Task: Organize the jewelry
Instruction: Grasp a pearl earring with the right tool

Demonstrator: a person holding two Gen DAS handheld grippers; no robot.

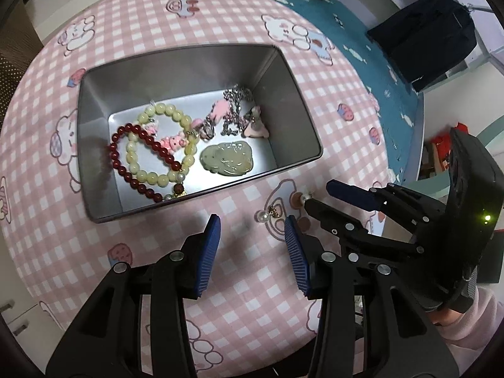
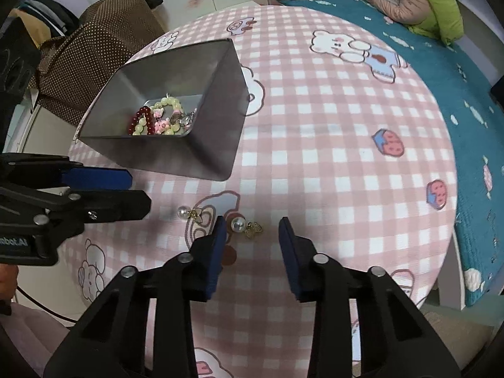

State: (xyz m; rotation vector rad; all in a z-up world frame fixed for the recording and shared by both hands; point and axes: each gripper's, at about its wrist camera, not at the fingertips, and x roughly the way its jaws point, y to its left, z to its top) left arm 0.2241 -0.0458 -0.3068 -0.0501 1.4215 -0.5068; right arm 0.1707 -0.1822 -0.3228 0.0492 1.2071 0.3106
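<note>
My right tool [image 2: 252, 226] hangs open over the pearl earring [image 2: 245, 226] on the checked surface [image 2: 330, 145], which lies just inside the left finger. I judge the step is picking it up — so I should centre the pearl between the fingers, drop low and close gently, since it could roll or slip out. My left tool [image 1: 252, 226] is open too, empty, near the second earring [image 1: 267, 214]. The metal box [image 1: 94, 100] already holds bracelets and pendants — that is where both earrings should go.
</note>
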